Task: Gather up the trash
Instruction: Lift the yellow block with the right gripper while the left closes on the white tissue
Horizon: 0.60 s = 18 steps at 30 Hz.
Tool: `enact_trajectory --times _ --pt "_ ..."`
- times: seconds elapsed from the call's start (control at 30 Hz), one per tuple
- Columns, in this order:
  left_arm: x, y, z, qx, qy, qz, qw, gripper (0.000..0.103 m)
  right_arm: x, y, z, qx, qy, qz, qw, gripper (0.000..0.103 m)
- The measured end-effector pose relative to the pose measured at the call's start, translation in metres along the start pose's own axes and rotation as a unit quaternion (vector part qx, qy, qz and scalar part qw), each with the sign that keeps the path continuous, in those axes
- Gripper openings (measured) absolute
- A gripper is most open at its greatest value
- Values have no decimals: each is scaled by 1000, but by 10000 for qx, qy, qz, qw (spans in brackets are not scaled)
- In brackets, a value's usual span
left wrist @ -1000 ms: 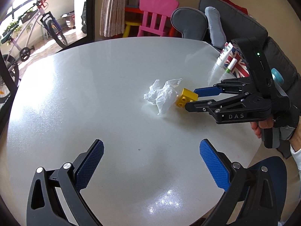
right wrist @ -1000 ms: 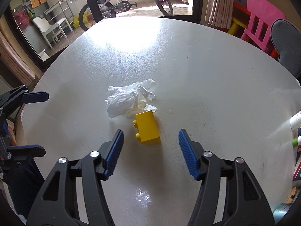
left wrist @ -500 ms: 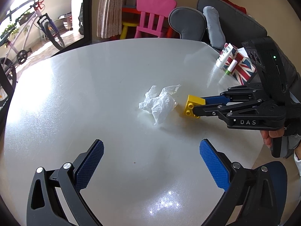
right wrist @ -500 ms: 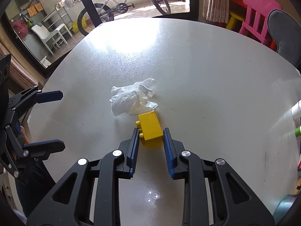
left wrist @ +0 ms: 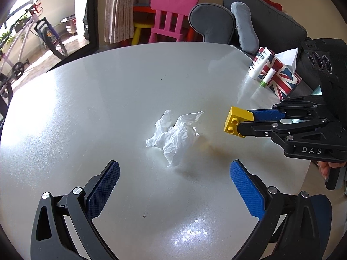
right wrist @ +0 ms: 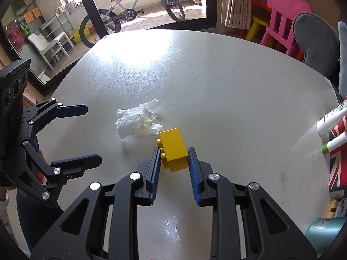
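Right gripper (right wrist: 173, 162): my fingers clamp the yellow brick (right wrist: 173, 150), seemingly lifted clear of the bench (left wrist: 108, 108).
Left gripper (left wrist: 173, 186): fingers apart, empty, short of the tissue (left wrist: 175, 134).
Left to do: tissue uncollected on the bench; no bin visible.

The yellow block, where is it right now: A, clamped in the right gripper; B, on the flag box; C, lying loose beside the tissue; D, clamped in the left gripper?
A: the right gripper is shut on the yellow block, while the left gripper is open.
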<state>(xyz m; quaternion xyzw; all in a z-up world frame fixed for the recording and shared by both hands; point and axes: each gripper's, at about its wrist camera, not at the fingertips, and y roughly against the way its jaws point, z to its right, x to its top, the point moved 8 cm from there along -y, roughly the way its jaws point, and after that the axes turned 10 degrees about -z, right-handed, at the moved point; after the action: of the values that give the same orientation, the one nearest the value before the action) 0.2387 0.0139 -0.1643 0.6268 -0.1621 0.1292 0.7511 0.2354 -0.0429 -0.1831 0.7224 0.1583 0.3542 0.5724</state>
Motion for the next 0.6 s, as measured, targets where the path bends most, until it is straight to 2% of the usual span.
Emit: enact_trajectory --times 0.37,0.5,0.6 --pt "14 -28 0 214 -106 -155 9996 98 -3 0 19 -87 -80 11 9999 25" --pt "17 -32 0 159 -108 -128 9997 96 -4 0 21 -80 -89 15 9999 25" --pt "20 -35 3 72 -116 -171 9998 78 -4 0 21 -78 -93 12 9999 25"
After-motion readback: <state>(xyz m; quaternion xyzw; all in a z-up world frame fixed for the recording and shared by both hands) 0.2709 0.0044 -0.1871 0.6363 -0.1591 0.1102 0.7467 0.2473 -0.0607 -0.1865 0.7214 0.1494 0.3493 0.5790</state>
